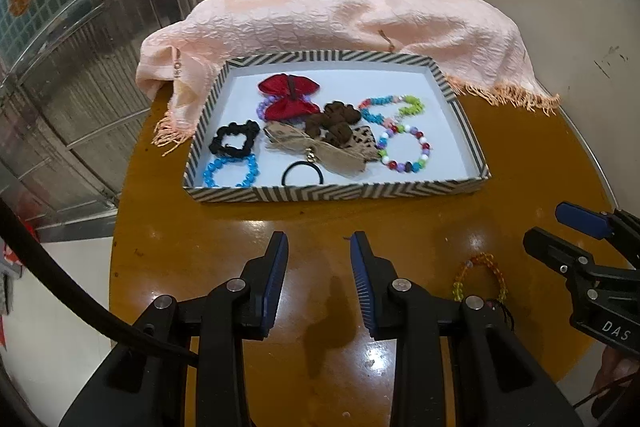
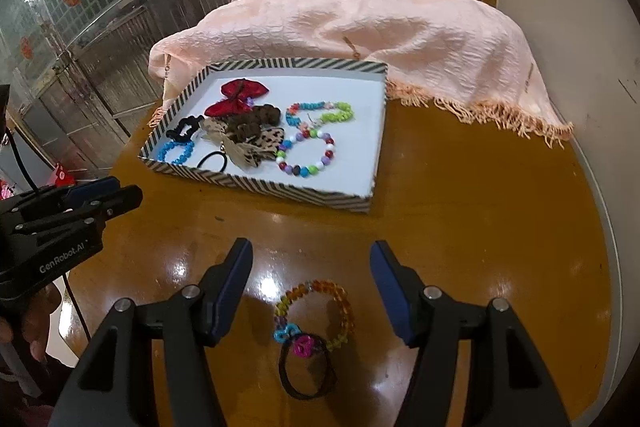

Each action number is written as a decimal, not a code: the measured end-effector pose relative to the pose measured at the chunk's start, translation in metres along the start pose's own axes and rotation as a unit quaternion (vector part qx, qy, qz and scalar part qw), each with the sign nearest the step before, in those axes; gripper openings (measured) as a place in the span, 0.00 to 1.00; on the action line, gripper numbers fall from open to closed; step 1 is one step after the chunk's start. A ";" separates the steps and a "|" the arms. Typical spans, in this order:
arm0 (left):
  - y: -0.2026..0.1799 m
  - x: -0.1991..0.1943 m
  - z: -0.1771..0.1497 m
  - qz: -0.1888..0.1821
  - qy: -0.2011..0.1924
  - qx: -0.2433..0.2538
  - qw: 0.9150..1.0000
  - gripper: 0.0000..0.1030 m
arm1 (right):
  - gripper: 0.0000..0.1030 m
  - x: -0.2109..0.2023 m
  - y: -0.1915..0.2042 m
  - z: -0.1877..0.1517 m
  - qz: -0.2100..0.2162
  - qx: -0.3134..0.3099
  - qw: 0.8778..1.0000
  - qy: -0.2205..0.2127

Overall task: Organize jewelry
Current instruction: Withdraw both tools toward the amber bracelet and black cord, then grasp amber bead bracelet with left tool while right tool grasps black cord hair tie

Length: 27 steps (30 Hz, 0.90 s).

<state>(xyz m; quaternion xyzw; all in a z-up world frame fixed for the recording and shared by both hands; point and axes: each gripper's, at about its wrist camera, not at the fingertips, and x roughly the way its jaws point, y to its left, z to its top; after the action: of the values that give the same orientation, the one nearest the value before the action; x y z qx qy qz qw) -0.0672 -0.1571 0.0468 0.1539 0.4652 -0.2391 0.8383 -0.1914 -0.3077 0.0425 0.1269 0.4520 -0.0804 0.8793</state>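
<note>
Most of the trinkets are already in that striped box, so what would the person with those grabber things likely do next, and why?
Probably lower the right gripper onto the amber bead bracelet and close on it. Its jaws are open and empty with the bracelet lying just ahead of them on the table, outside the striped tray.

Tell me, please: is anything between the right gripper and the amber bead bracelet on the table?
Nothing visible. The right gripper is open just above the amber bead bracelet, with only bare table around. A black hair tie overlaps the bracelet's near end, so it might get pinched too.
</note>
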 end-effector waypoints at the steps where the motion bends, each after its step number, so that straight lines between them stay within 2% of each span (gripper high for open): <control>1: -0.001 0.000 -0.001 -0.001 0.000 0.002 1.000 0.25 | 0.62 -0.001 -0.002 -0.003 -0.002 0.002 1.000 0.001; 11: -0.008 0.003 -0.010 -0.014 0.010 0.012 1.000 0.25 | 0.62 -0.007 -0.021 -0.015 -0.026 0.024 0.999 0.004; 16: -0.010 0.008 -0.017 -0.045 0.026 0.014 0.999 0.25 | 0.62 -0.006 -0.038 -0.022 -0.043 0.041 0.998 0.012; 19: -0.015 0.015 -0.022 -0.070 0.046 0.017 0.996 0.25 | 0.62 -0.002 -0.043 -0.028 -0.040 0.048 0.998 0.020; 24: -0.023 0.023 -0.031 -0.079 0.065 0.030 0.994 0.25 | 0.62 0.016 -0.044 -0.038 -0.029 0.044 0.998 0.040; 27: -0.023 0.027 -0.033 -0.080 0.074 0.028 0.994 0.25 | 0.59 0.031 -0.040 -0.042 -0.020 0.032 0.998 0.058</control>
<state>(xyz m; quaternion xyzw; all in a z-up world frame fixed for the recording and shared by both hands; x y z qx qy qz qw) -0.0904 -0.1673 0.0058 0.1570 0.5301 -0.3061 0.7750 -0.2159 -0.3345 -0.0124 0.1504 0.5017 -0.1047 0.8454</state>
